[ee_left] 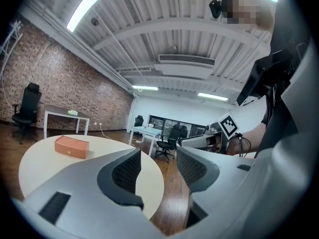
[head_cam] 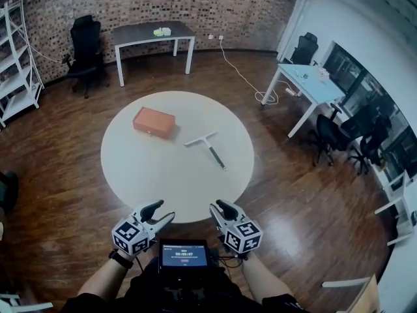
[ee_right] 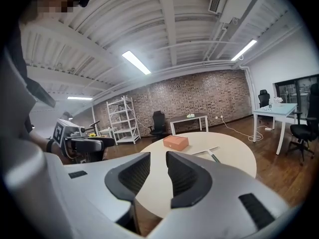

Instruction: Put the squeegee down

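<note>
A squeegee [head_cam: 207, 146] with a pale crossbar and a dark handle lies flat on the round white table [head_cam: 150, 175], right of centre; the right gripper view shows the squeegee [ee_right: 209, 154] too. Both grippers hang near my body, off the table's near edge. My left gripper [head_cam: 158, 214] is open with nothing between its jaws, and in its own view the left gripper [ee_left: 157, 169] shows a wide gap. My right gripper [head_cam: 220, 210] is also open and empty; the right gripper [ee_right: 158, 174] shows a narrower gap in its own view.
An orange box [head_cam: 154, 122] sits on the table left of the squeegee. A grey desk [head_cam: 153, 36], a black office chair [head_cam: 83, 44] and a white shelf rack [head_cam: 16, 64] stand by the brick wall. A pale desk [head_cam: 311, 83] and chairs stand at right.
</note>
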Tool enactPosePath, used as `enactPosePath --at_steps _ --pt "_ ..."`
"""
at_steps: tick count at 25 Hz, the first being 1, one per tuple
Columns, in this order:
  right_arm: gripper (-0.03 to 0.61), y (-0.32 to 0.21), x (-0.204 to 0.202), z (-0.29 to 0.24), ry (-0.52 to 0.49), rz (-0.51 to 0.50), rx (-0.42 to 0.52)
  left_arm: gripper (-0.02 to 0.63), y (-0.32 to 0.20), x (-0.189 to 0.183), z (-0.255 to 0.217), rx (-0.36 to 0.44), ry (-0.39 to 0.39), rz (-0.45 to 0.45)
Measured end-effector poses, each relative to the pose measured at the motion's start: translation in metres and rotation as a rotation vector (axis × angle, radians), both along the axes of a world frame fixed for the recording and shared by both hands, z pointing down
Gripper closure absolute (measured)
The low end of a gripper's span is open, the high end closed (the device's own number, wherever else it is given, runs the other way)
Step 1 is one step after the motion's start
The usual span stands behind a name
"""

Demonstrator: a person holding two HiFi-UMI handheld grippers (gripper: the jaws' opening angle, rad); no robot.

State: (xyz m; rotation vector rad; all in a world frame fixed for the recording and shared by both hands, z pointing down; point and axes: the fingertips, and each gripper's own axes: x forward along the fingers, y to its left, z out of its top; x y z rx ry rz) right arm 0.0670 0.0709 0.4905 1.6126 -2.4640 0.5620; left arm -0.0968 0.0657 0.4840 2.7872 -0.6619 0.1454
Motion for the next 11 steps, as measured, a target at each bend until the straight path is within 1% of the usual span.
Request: enactPosePath --at_steps 2,5,11 --pt "0.443 0.003 0.002 -0.003 -0.010 -0.007 0.006 0.383 0.004 0.002 -0.002 0.005 0.001 -0.008" --pt "0.443 0.007 0.003 -0.005 0.005 -0.030 0.017 0.383 0.009 0.004 -0.007 0.020 -0.008 -0.014" --pt "0.443 0.016 0.000 -0.003 -0.014 -0.059 0.005 0.383 0.019 0.008 -0.008 0.024 -0.011 -0.026"
